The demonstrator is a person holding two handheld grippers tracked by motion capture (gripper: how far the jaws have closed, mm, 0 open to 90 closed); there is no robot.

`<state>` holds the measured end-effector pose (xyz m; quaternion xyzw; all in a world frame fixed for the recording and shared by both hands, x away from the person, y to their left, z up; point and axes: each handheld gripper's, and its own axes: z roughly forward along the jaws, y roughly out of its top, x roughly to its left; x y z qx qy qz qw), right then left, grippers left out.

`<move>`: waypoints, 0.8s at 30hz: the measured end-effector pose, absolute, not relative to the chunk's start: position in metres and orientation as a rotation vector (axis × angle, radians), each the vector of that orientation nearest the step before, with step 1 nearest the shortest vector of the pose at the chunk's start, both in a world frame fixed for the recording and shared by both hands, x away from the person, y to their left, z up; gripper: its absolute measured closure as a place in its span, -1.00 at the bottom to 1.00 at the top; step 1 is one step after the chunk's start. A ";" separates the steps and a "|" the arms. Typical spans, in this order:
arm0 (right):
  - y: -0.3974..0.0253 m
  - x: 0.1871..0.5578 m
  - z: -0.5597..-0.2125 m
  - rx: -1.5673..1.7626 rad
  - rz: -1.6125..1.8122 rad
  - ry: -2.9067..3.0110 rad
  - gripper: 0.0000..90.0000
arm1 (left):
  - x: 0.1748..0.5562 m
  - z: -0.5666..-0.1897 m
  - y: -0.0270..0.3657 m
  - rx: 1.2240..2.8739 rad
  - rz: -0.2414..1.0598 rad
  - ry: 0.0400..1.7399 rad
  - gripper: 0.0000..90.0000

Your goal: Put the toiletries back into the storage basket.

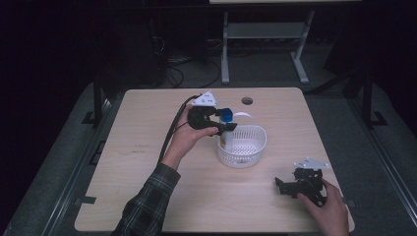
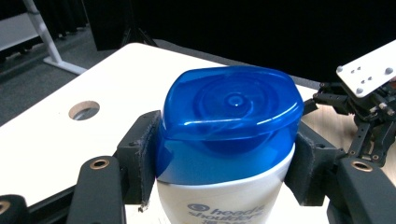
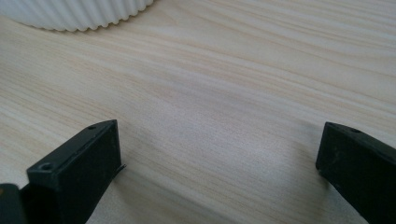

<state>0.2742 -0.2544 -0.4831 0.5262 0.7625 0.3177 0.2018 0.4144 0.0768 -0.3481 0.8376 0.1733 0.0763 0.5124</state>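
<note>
Left tongs (image 2: 224, 154): clamped on shampoo bottle (image 2: 219, 196), pads gripping just below blue cap (image 2: 229, 112). Bottle upright, held over left rim of white basket (image 1: 242, 145), base inside basket. Right tongs (image 3: 219, 172): spread wide, nothing between pads, low over bare tabletop (image 3: 243, 84), well apart from basket toward its near right. Round cable hole (image 1: 247, 101) in tabletop beyond basket.

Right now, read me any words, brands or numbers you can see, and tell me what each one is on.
"head & shoulders": on the white body of the shampoo bottle below its blue cap, held in the left gripper, seen in the left gripper view.
A smaller line under that brand name is cut off and too blurred to read.
Nothing readable on the white basket or the table.
</note>
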 end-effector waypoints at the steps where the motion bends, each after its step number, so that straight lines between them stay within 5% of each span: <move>1: -0.254 0.274 -0.483 1.468 0.887 2.130 -1.00 | 0.415 -0.350 0.076 2.016 0.182 0.418 -0.20; 24: -0.254 0.274 -0.483 1.469 0.886 2.129 -1.00 | 0.414 -0.375 0.073 2.068 0.177 0.434 -0.20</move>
